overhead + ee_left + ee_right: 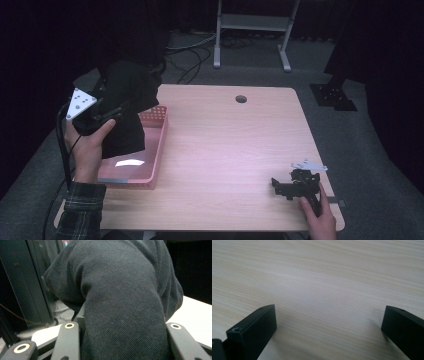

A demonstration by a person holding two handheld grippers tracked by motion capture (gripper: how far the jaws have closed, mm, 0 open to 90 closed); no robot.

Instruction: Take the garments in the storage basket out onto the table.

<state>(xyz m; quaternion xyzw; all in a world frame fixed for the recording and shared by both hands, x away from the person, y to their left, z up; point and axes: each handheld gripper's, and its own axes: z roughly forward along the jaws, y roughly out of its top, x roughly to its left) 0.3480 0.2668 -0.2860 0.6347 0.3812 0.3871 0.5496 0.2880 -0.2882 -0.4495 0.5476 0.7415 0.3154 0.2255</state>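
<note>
Left tool (107,112) clenched on black twill garment (125,107), held up w/ the cloth hanging down over pink mesh basket (159,145) at table (225,150) left edge. Cloth soft, limp, bunched. Right tool (287,187) released, resting near right front corner, well apart; left hand nearer.

One light wooden table (230,145) is standing in the room, carrying one pink plastic mesh basket (159,145). One black woven cloth (127,107) is hanging above that basket. Two black two-jaw grippers are showing, the left gripper (107,112) and the right gripper (280,186), one in each hand.
</note>
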